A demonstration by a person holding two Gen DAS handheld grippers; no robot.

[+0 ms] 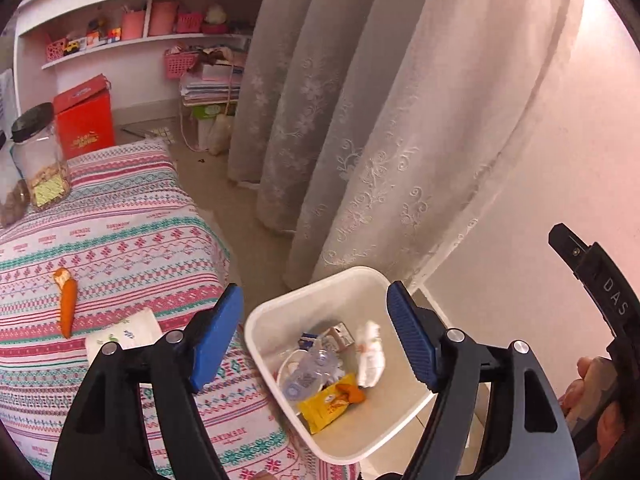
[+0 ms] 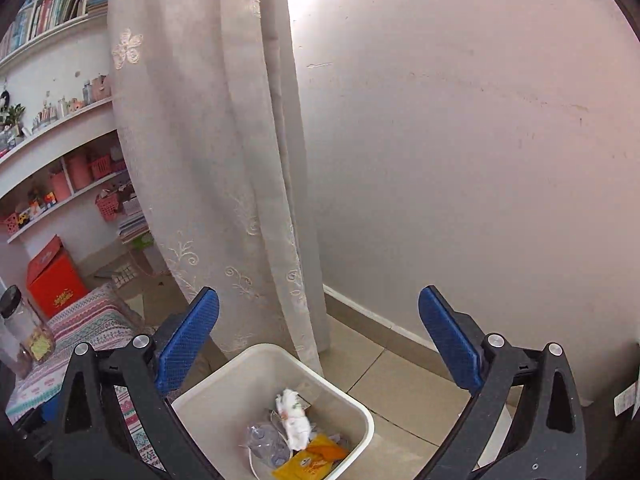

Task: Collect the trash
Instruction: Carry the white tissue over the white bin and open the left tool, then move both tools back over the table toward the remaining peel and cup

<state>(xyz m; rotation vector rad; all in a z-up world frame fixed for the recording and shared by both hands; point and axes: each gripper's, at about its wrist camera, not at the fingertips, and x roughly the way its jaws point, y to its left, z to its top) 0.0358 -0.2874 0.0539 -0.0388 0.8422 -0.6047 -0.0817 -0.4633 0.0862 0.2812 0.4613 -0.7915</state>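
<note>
left gripper (image 1: 316, 340): jaws apart, empty | right gripper (image 2: 319, 338): jaws wide, empty

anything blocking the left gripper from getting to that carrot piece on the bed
Nothing visible does. The orange carrot piece lies alone on the striped patterned bedspread, with bare fabric between it and the open left gripper; the white folded paper lies beside that path, not across it.

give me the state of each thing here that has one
left gripper: open, empty
right gripper: open, empty
white plastic bin: uncovered, partly filled
crumpled white tissue: inside bin
yellow wrapper: inside bin
bitten orange carrot: lying on bedspread
clear jar: upright, lidded
</note>
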